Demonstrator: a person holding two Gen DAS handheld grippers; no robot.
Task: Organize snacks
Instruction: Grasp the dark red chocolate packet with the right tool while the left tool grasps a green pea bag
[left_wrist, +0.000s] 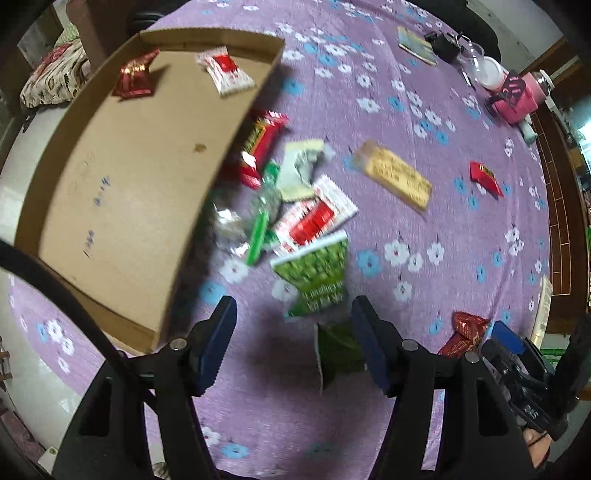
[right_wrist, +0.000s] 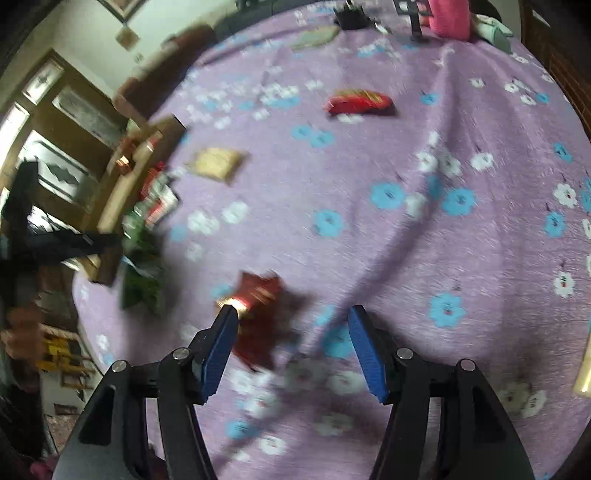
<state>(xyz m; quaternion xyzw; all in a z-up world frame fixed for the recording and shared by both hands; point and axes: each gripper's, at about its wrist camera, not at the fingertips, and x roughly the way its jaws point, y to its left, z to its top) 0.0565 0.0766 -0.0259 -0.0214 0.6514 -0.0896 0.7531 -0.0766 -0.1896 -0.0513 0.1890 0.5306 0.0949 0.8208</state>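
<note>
Cardboard tray (left_wrist: 122, 177) holds two snacks; most wait outside.
Left gripper (left_wrist: 293, 343) and right gripper (right_wrist: 291, 347): jaws released, empty.

Open left gripper (left_wrist: 293, 343) hovers over a green snack packet (left_wrist: 338, 354) beside its right finger; cardboard tray (left_wrist: 122, 206) sits ahead-left, holding two sweets.

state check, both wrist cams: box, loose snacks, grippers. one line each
cardboard box: open-topped, two packets inside
red packet: in box
white-red packet: in box
snack pile: outside box, against its wall
green packet: on cloth, ahead of left gripper
left gripper: open, holding nothing
dark red packet: on cloth, at right gripper's left finger
right gripper: open, not gripping
</note>
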